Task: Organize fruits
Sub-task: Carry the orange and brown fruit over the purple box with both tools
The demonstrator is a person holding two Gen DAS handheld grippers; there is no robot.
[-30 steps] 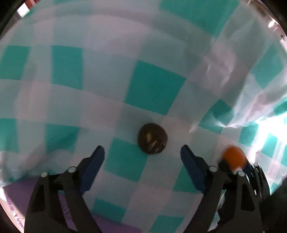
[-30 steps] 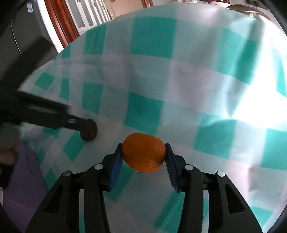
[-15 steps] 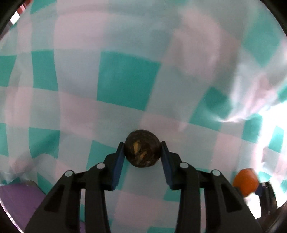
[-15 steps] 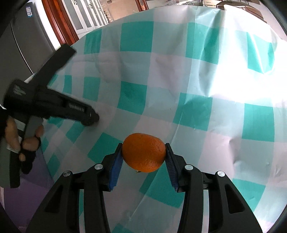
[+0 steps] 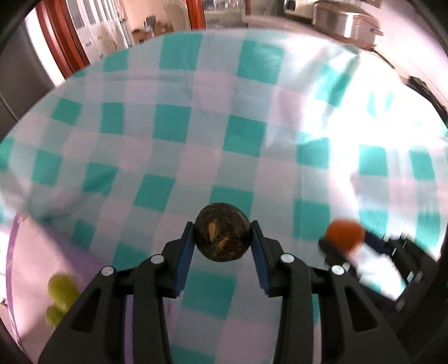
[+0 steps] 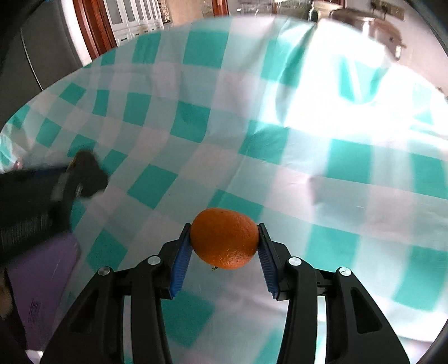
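My left gripper (image 5: 222,239) is shut on a dark brown round fruit (image 5: 222,232) with yellowish marks and holds it above the teal and white checked tablecloth (image 5: 196,126). My right gripper (image 6: 224,243) is shut on an orange (image 6: 224,238), also held above the cloth. The orange also shows blurred at the right of the left wrist view (image 5: 345,234). The left gripper shows blurred at the left of the right wrist view (image 6: 81,175). Two green fruits (image 5: 60,296) lie on a purple mat at the lower left.
A purple mat (image 5: 36,257) lies at the near left edge of the table, also seen in the right wrist view (image 6: 39,285). Wooden door frames (image 5: 64,42) and metal pots (image 5: 344,21) stand beyond the far table edge.
My left gripper closed on the dark fruit and lifted it, tilting up so the room shows. My right gripper rose with the orange still held.
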